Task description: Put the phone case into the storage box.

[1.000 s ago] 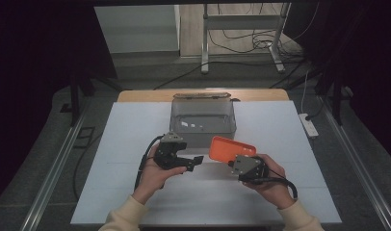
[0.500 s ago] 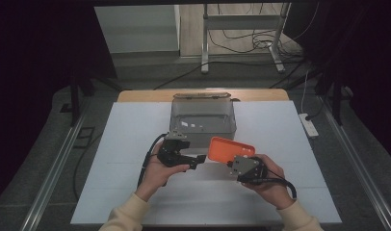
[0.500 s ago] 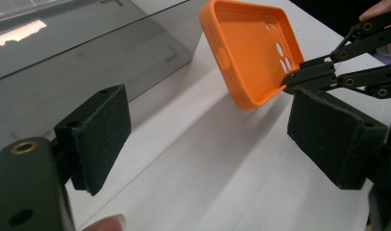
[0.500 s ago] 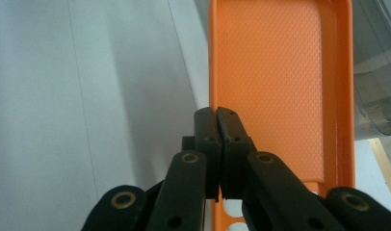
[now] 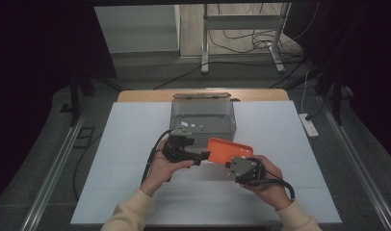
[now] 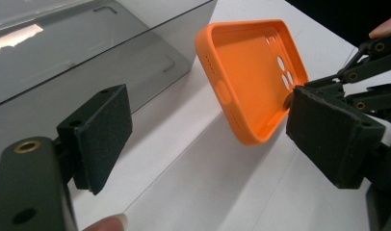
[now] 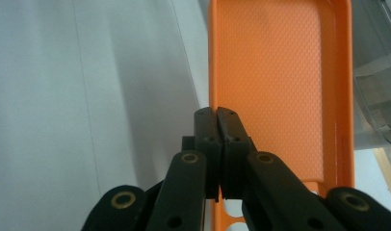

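high view: both hands hold grippers over the white table (image 5: 111,159), an orange case (image 5: 229,150) between them, just before a grey box (image 5: 203,120).
left gripper view: left gripper (image 6: 208,134) gapes wide, case between its pads, untouched.
right gripper view: right gripper (image 7: 216,115) pinches the case's edge.

Orange phone case (image 5: 229,150), open side up, camera cutouts at one end, held tilted above white table (image 5: 111,144), just in front of clear bin (image 5: 203,115).
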A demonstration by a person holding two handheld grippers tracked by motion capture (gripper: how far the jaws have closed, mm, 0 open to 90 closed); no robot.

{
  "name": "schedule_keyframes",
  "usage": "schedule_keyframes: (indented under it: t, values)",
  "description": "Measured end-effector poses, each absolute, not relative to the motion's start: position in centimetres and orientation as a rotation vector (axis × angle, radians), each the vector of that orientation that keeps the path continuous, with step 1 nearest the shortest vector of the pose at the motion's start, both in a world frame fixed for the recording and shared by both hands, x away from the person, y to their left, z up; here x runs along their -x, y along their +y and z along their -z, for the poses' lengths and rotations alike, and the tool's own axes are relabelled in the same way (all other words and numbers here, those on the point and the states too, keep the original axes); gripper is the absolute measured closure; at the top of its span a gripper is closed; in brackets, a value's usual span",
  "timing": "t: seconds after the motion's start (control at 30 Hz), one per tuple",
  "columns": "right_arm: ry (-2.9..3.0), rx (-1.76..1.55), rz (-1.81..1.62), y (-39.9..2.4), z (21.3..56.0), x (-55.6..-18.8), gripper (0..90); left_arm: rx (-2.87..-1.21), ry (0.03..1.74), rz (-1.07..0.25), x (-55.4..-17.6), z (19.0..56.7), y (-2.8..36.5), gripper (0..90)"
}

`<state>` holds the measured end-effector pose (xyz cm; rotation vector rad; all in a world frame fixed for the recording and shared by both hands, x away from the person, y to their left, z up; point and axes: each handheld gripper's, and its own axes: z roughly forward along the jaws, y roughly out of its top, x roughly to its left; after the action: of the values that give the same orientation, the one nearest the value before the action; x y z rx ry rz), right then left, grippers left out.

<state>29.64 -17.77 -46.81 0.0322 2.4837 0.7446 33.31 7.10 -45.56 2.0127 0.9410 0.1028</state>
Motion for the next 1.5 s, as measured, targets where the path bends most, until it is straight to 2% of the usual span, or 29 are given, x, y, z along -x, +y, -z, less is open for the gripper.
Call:
schedule_keyframes:
  t: [0.13, 0.67, 0.83, 0.87, 1.1, 1.27, 1.33, 1.5]
  values:
    - [2.482, -0.032, -0.742, -17.7, 46.8, -29.6, 88.6, -2.012, 0.922, -0.123, -33.5, 45.7, 6.6, 18.5]
    - [2.477, -0.011, -0.742, -17.3, 47.0, -29.4, 88.6, -1.984, 0.921, -0.018, -34.7, 46.7, 5.5, 31.4]
    - [2.475, -0.018, -0.751, -17.3, 46.9, -29.3, 88.6, -1.967, 0.921, -0.014, -34.7, 46.8, 5.6, 39.1]
    - [2.472, -0.01, -0.759, -17.2, 46.9, -29.3, 88.6, -1.97, 0.913, -0.003, -34.8, 46.8, 5.6, 42.9]
    - [2.468, -0.002, -0.755, -17.1, 46.9, -29.2, 88.6, -1.966, 0.89, 0.066, -34.9, 47.0, 5.7, 51.7]
    - [2.468, -0.005, -0.755, -17.1, 47.0, -29.2, 88.8, -1.969, 0.868, 0.102, -35.1, 47.0, 5.9, 70.0]
    - [2.466, 0.006, -0.747, -17.1, 46.9, -29.2, 89.0, -1.925, 0.858, 0.139, -35.2, 47.0, 6.2, 74.2]
    - [2.463, 0.01, -0.752, -17.0, 47.0, -29.1, 89.0, -1.906, 0.834, 0.149, -35.1, 46.9, 6.4, 78.3]
